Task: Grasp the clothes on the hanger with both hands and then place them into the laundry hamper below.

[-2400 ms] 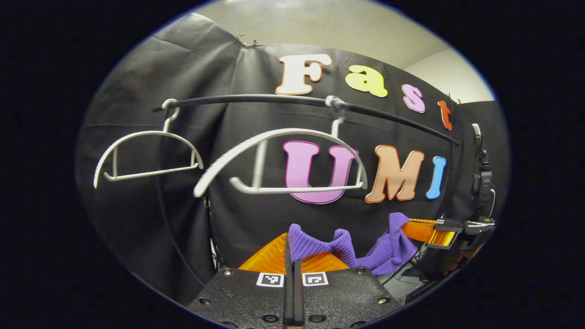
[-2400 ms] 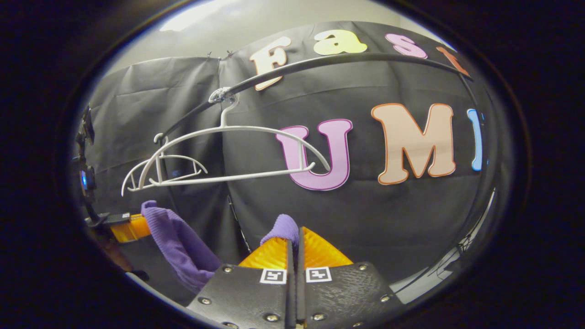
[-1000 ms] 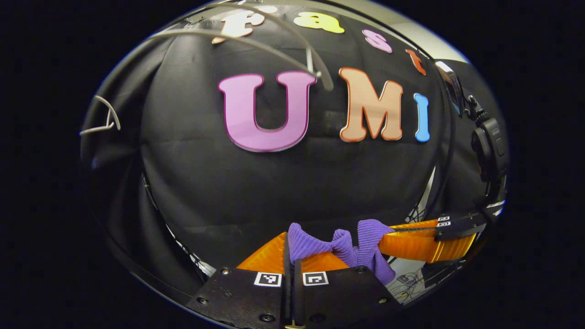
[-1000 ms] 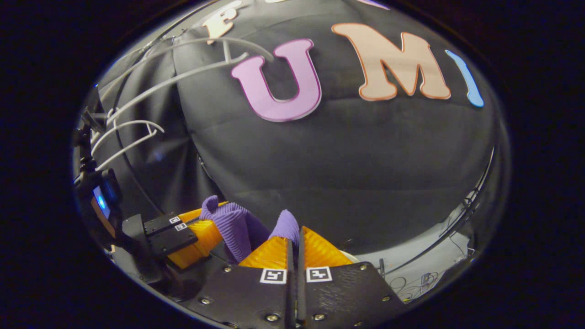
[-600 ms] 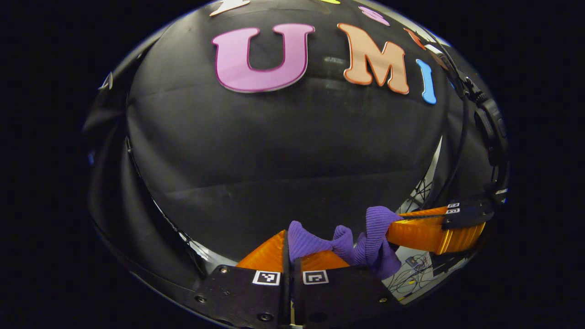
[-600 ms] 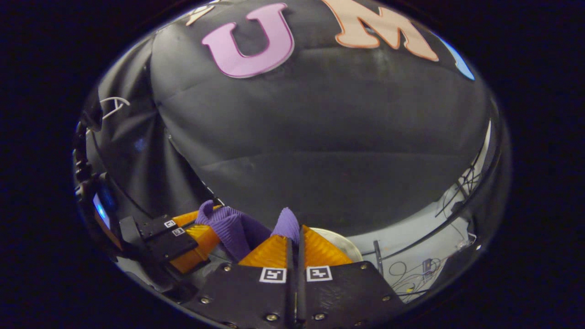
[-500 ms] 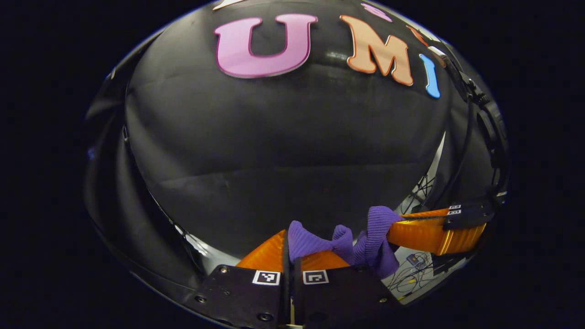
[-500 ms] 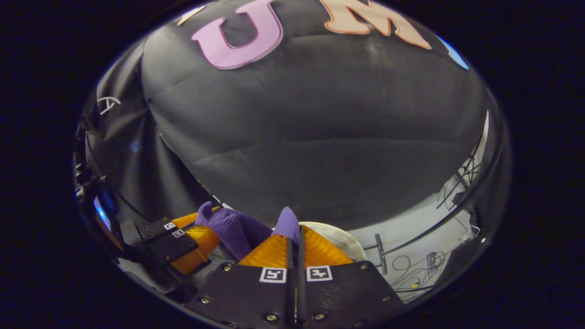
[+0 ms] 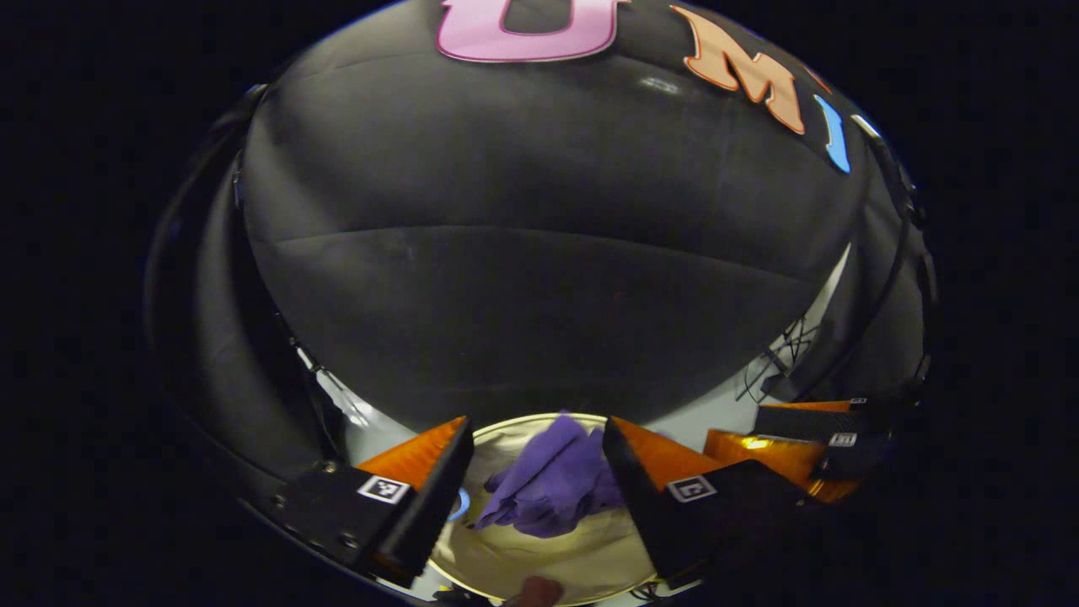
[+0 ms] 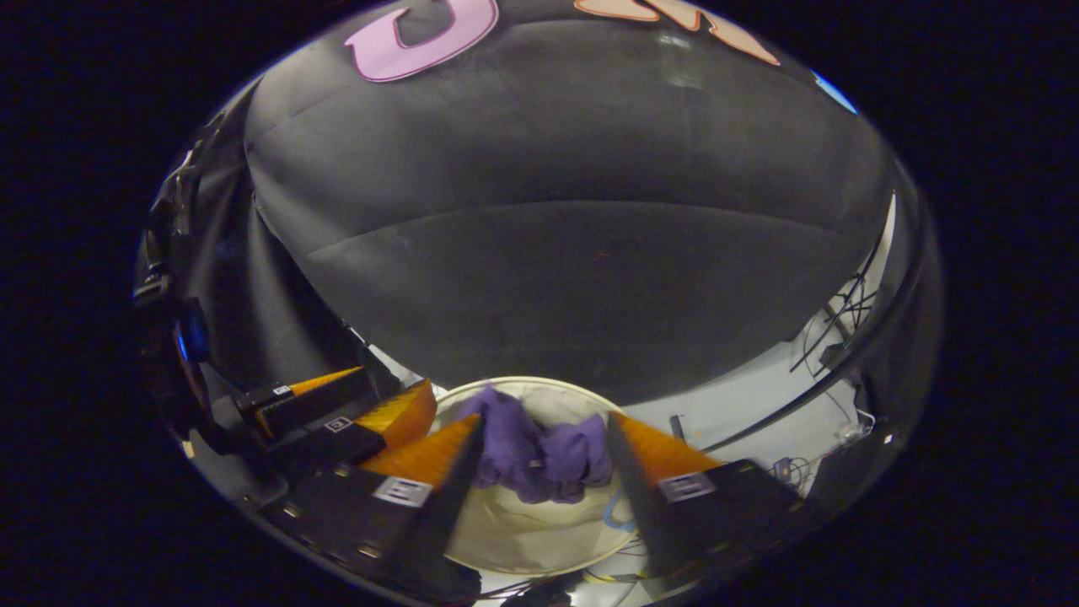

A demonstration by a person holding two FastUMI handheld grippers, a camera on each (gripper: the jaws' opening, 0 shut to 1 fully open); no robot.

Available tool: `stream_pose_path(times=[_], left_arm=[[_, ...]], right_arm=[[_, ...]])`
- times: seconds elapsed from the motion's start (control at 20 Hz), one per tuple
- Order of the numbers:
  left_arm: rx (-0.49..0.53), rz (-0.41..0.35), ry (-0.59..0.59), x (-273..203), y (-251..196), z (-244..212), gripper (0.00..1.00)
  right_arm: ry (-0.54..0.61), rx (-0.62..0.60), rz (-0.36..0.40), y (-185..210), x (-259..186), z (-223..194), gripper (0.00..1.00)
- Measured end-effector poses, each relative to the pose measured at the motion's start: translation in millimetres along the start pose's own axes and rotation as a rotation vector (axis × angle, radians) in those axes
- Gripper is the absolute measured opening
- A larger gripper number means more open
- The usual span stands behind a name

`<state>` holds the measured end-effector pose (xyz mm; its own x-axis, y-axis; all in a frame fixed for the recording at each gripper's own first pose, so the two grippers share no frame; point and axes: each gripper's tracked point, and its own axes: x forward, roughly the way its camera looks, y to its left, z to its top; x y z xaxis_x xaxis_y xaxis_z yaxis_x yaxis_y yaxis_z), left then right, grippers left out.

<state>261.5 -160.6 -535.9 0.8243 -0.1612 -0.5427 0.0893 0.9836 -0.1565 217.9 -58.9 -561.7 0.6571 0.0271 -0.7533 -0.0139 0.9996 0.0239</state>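
in the left gripper view, the left tool [image 9: 533, 459] is seen with its fingers spread wide, where half a second ago they were pressed together on a fold of the purple garment [image 9: 552, 485]. the garment is now released and is seen between the fingers, lower down, inside the pale round laundry hamper [image 9: 590, 561]. the right tool [image 9: 801, 438] is seen at the right edge, just beside the hamper, and its fingers appear parted. the placing step is judged to be done or all but done.

in the right gripper view, the right tool [image 10: 544, 455] is likewise spread apart, nothing being pinched, where it was clamped on the cloth a moment before. the garment [image 10: 539, 455] is seen as a soft, crumpled, ribbed purple heap, blurred as if falling or settling, over the far part of the hamper [image 10: 539, 539]. the left tool [image 10: 337, 413] is seen to the left, parted too. whether the cloth rests fully on the hamper's bottom cannot be told.
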Motion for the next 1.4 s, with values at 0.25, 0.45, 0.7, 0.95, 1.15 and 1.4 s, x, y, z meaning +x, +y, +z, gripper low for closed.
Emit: stream_pose_path(times=[0.25,0.45,0.7,0.95,1.15,1.4], left_arm=[[-0.003,0.0,-0.005,-56.5,-6.9,34.1,0.95],[0.024,-0.028,-0.001,-100.5,-21.8,55.9,0.95],[0.049,-0.017,-0.002,-151.0,-24.5,76.3,0.94],[0.096,-0.029,-0.008,-193.0,-18.4,82.7,0.95],[0.104,-0.078,-0.016,-224.2,-9.3,91.1,0.94],[0.112,-0.104,-0.051,-271.2,15.9,114.6,0.95]], right_arm=[[-0.044,-0.03,0.011,5.5,-49.0,30.0,0.94],[-0.079,-0.014,0.016,3.5,-105.3,51.2,0.99],[-0.103,-0.008,0.03,-2.7,-156.1,66.0,0.99],[-0.152,0.003,-0.003,8.7,-200.3,69.4,0.99],[-0.193,0.034,-0.054,28.5,-239.4,73.5,0.99],[-0.267,0.028,-0.123,60.0,-296.8,83.1,0.99]])
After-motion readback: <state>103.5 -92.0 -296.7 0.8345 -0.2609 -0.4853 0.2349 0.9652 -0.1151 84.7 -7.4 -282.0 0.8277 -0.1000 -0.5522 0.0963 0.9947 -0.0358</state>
